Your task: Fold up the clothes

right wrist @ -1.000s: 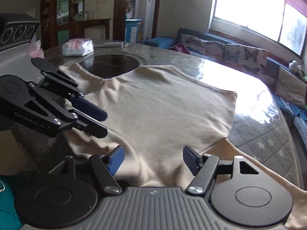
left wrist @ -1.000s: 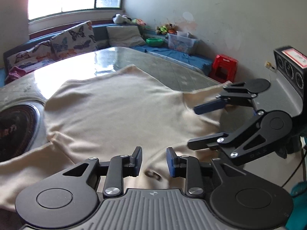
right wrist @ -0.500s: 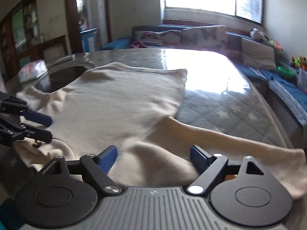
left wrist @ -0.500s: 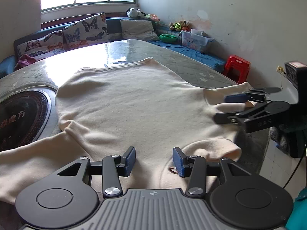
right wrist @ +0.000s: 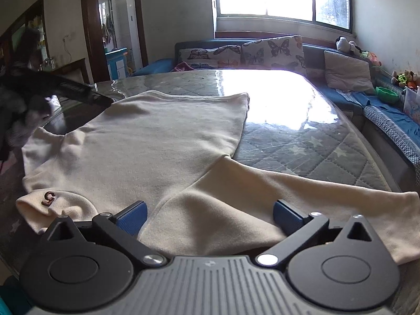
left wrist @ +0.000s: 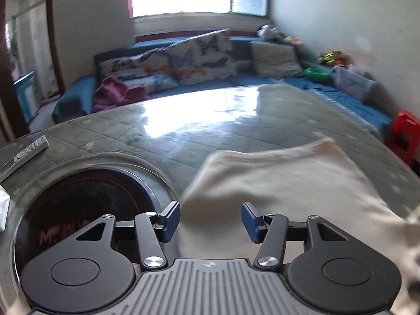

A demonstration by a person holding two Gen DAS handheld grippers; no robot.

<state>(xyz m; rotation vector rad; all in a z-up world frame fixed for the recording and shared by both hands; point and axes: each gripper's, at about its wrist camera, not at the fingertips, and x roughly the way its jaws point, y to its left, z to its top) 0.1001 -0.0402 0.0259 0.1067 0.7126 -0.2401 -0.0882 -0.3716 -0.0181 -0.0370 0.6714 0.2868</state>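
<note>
A cream sweater lies spread flat on the round table, its collar with a small brown tag at the near left. One sleeve runs out to the right. My right gripper hovers over the root of that sleeve, its jaws opening very wide, pads clear of the cloth. My left gripper hangs over the sweater's left side, its jaws opening too, nothing pinched between them. In the right wrist view it is only a dark blur at the far left.
A dark round inset sits in the table left of the sweater, with a remote control beyond it. A blue sofa with butterfly cushions lines the far wall under the window. A red stool stands at the right.
My left gripper has swung left, from the sweater's middle to its edge by the dark inset, and its jaws have widened. My right gripper has turned onto the right sleeve and spread wider.
</note>
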